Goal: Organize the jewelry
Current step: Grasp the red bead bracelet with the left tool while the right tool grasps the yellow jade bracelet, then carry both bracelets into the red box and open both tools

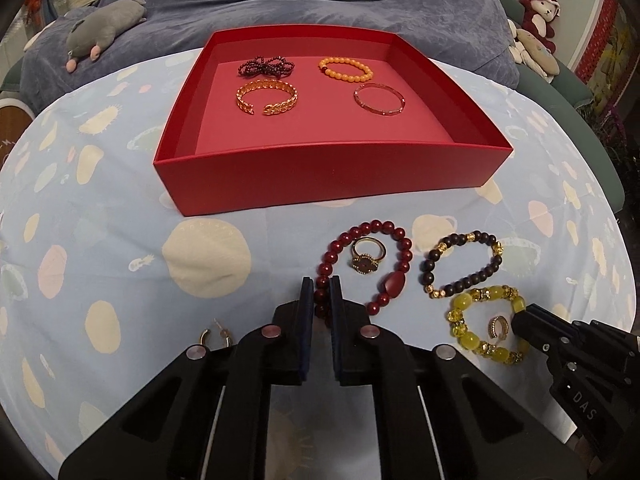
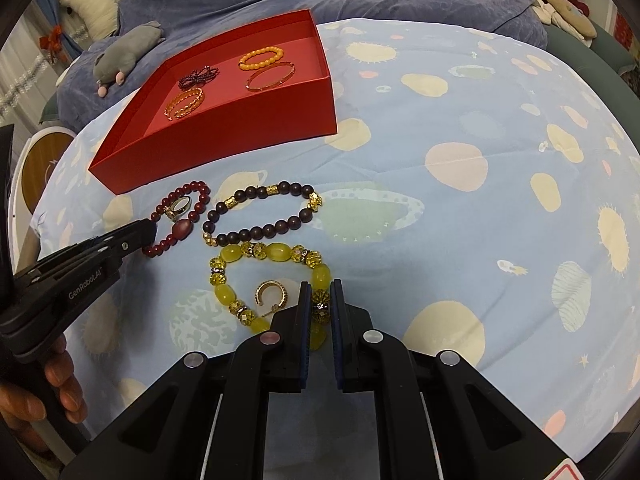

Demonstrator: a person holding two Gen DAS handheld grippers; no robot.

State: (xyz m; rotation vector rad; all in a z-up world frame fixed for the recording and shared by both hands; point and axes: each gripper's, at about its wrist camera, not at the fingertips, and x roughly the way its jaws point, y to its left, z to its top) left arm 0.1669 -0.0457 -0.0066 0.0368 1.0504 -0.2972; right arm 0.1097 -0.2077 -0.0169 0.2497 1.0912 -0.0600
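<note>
Left tongs (image 1: 321,294) clamp red bracelet (image 1: 366,266), right tongs (image 2: 321,300) clamp yellow bracelet (image 2: 276,284) — hand (image 2: 44,396) right view only.

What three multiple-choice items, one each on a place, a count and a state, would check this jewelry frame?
1. Where does the gold ring lie?
A. inside the dark red bead bracelet
B. in the red box
C. on the blue blanket

2. How many pieces lie in the red box?
A. two
B. four
C. six

3. What is the left gripper doing?
A. standing open above the box
B. shut on the dark red bead bracelet
C. holding the ring

Key: 1 A, the beads loop around it; 2 B, four bracelets on the box floor; 3 B, beads sit pinched between its pads.
</note>
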